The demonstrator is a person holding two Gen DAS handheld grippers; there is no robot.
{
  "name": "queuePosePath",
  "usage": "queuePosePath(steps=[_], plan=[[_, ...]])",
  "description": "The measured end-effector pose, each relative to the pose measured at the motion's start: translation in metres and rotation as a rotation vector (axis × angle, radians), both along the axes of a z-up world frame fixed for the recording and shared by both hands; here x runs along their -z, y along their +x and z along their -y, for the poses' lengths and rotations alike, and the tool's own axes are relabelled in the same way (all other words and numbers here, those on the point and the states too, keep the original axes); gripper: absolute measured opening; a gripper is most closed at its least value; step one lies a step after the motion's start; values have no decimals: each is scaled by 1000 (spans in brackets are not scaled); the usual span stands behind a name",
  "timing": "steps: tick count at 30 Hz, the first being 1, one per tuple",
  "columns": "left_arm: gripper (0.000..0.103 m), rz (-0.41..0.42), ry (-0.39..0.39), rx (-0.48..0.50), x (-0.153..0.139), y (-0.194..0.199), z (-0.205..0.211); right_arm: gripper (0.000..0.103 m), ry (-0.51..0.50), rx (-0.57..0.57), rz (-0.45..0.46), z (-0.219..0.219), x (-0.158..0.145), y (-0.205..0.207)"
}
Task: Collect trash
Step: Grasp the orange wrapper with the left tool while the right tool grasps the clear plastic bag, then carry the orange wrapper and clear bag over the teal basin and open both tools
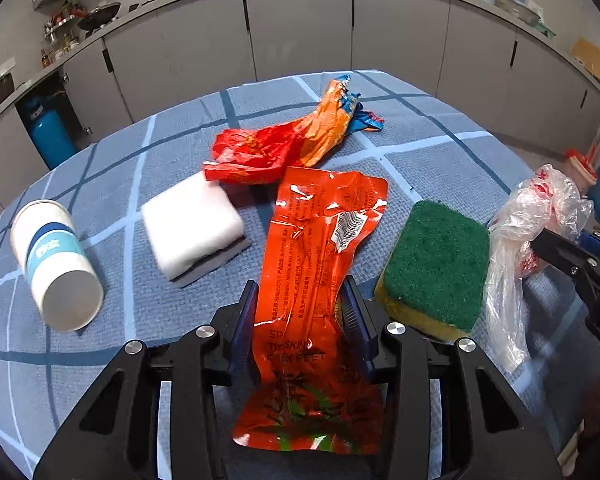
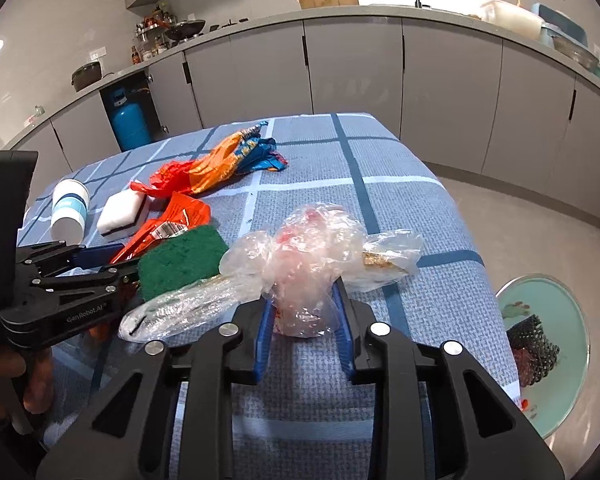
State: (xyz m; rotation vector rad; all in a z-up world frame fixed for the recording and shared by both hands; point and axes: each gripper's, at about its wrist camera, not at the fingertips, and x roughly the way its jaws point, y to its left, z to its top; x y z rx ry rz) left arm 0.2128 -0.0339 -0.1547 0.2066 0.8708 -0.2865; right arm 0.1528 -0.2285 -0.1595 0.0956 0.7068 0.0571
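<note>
So on the far left of the bench [image 1: 100, 168], which had a blue checked cloth over it, a white paper cup [image 1: 56, 264] with a blue band lay on its side, and next to it sat a white sponge block [image 1: 194, 226] with a grey underside. Behind that were two crumpled wrappers, a red one [image 1: 252, 156] touching the sponge block's far edge and an orange and blue one [image 1: 336, 120] running off toward the back. In the middle, the left gripper [image 1: 300, 300] had its jaws pinched in on a flat orange-red snack packet [image 1: 320, 240], the blue pads pressing both edges so the film buckled between them, with the far end of the packet resting on the cloth. Just right of it lay a green scouring sponge [image 1: 436, 264] with a yellow base. Further right, the right gripper [image 2: 305, 312] had its jaws clamped on a bunched clear plastic bag [image 2: 300, 252] with red print, sitting on the cloth beside the green sponge. Off the bench's right edge, down on the floor, a pale green bin [image 2: 556, 312] had something dark and netted in it.
</note>
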Motion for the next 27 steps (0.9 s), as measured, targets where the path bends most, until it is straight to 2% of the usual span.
queuePosePath(steps=[15, 21, 27], plan=[[41, 175, -15, -23, -69, -28, -11, 26, 5, 8, 106, 4, -34, -23], [41, 225, -34, 35, -94, -33, 20, 26, 23, 53, 152, 29, -52, -38], [41, 246, -54, 115, -104, -37, 63, 26, 15, 146, 175, 71, -62, -56]])
